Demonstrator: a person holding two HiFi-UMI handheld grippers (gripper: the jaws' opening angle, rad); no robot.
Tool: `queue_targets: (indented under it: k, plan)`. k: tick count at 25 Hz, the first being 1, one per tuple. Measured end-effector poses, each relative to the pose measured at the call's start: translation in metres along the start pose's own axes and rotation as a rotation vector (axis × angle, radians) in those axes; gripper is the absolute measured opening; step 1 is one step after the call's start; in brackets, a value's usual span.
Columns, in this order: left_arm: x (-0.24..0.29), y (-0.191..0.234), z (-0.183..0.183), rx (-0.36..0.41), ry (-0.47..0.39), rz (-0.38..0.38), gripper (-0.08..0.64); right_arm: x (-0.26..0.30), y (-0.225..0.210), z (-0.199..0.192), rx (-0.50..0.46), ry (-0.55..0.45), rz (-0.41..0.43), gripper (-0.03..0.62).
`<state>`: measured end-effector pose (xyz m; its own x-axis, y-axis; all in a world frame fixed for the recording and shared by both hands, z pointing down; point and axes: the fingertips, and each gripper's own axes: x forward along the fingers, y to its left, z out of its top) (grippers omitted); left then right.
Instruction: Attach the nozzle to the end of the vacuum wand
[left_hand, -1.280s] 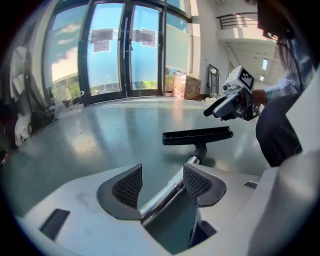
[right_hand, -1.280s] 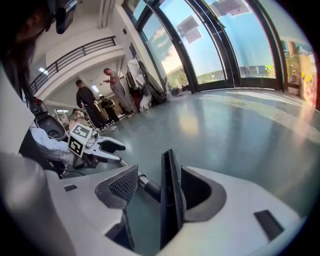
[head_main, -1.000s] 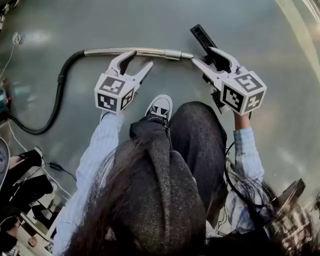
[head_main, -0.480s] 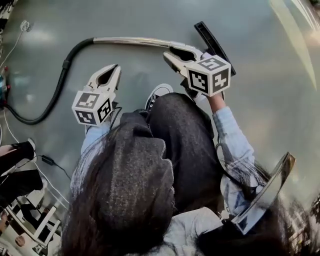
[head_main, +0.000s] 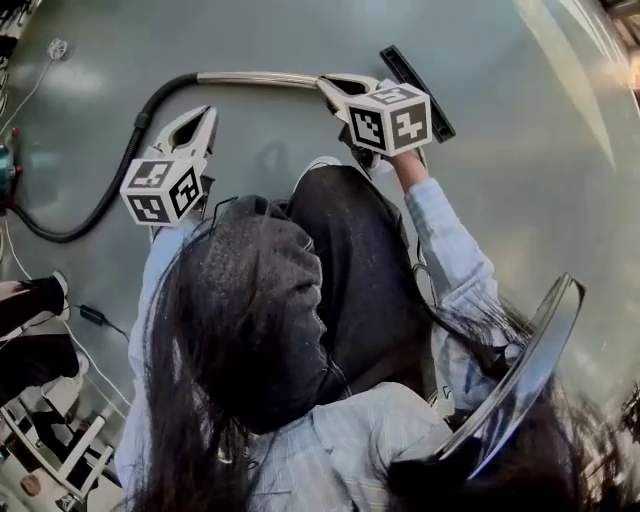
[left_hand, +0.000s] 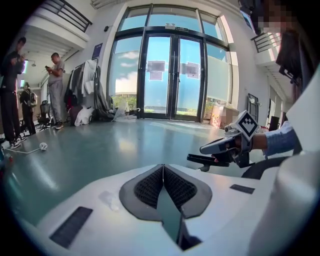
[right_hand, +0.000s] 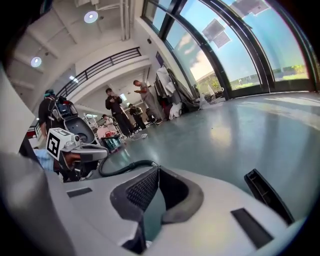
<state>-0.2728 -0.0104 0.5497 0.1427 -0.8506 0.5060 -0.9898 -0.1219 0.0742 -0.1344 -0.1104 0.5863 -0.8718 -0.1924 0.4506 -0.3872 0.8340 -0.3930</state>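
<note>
The metal vacuum wand (head_main: 260, 78) lies on the grey floor, with its black hose (head_main: 110, 185) curving off to the left. At its right end lies the black nozzle (head_main: 418, 88). My right gripper (head_main: 326, 83) hovers over that end with its jaws shut on nothing, and it hides the joint between wand and nozzle. My left gripper (head_main: 206, 113) is shut and empty too, raised in front of the hose end and clear of the wand. The left gripper view shows its shut pads (left_hand: 150, 186) and the right gripper (left_hand: 204, 149) above the nozzle (left_hand: 210, 160).
My own knee (head_main: 350, 250) and shoe (head_main: 312, 165) are just below the wand. A thin cable (head_main: 95, 318) trails at the left. A curved dark frame (head_main: 535, 365) stands at the lower right. People (left_hand: 56, 82) stand by the glass doors (left_hand: 172, 75).
Both grippers had open jaws a second ago and are now shut. The left one has drawn back off the wand and risen. The right one has shifted left from the nozzle to the wand's end.
</note>
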Motion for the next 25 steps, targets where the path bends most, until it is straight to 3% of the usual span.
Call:
queue_targets:
  k: [6, 12, 14, 20, 25]
  plan:
    - [-0.02, 0.005, 0.061, 0.001, -0.07, 0.029, 0.009, -0.029, 0.015, 0.044, 0.022, -0.048, 0.011, 0.009]
    - [-0.053, 0.014, 0.117, -0.036, -0.185, 0.095, 0.008, -0.046, 0.031, 0.067, -0.028, -0.056, 0.046, 0.009]
    - [-0.068, 0.016, 0.112, -0.056, -0.184, 0.13, 0.006, -0.045, 0.039, 0.07, -0.048, -0.043, 0.067, 0.009]
    - [-0.106, 0.032, 0.051, -0.086, -0.083, 0.214, 0.006, -0.02, 0.074, 0.056, -0.077, -0.022, 0.126, 0.009]
    - [-0.145, 0.064, 0.034, -0.131, -0.109, 0.268, 0.006, 0.003, 0.114, 0.052, -0.107, 0.003, 0.167, 0.009]
